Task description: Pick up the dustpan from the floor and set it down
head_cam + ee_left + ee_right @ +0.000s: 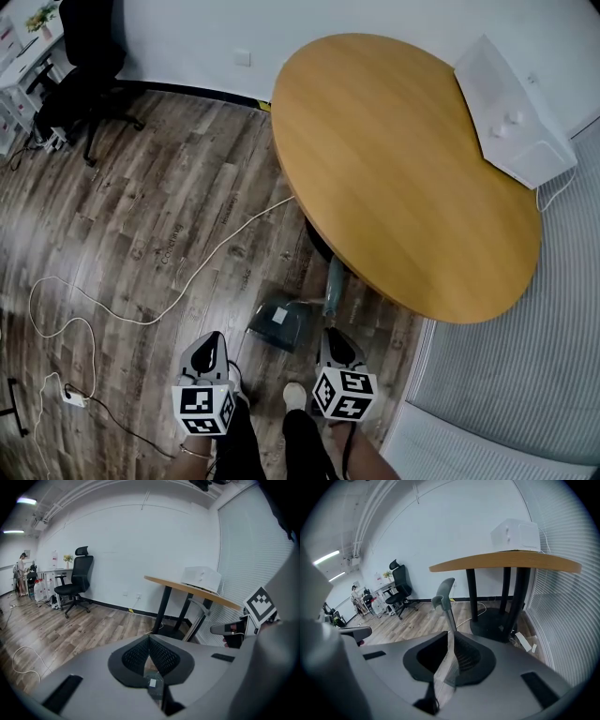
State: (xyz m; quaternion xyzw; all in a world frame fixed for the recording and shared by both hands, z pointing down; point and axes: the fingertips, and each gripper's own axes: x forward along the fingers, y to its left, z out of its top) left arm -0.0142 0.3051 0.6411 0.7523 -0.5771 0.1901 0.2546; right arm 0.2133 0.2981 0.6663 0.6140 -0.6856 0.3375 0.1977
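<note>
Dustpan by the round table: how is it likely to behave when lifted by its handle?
The dustpan looks like thin plastic, so probably light and stiff. The right claw is shut on its slim handle, and the pan sits off to one side of that, so it may swing or twist. The smooth handle might slip a little.

Leftward floor (141,187) open, white cable (228,237) crossing; round table (403,169) rim just beside dustpan (281,323).
</note>
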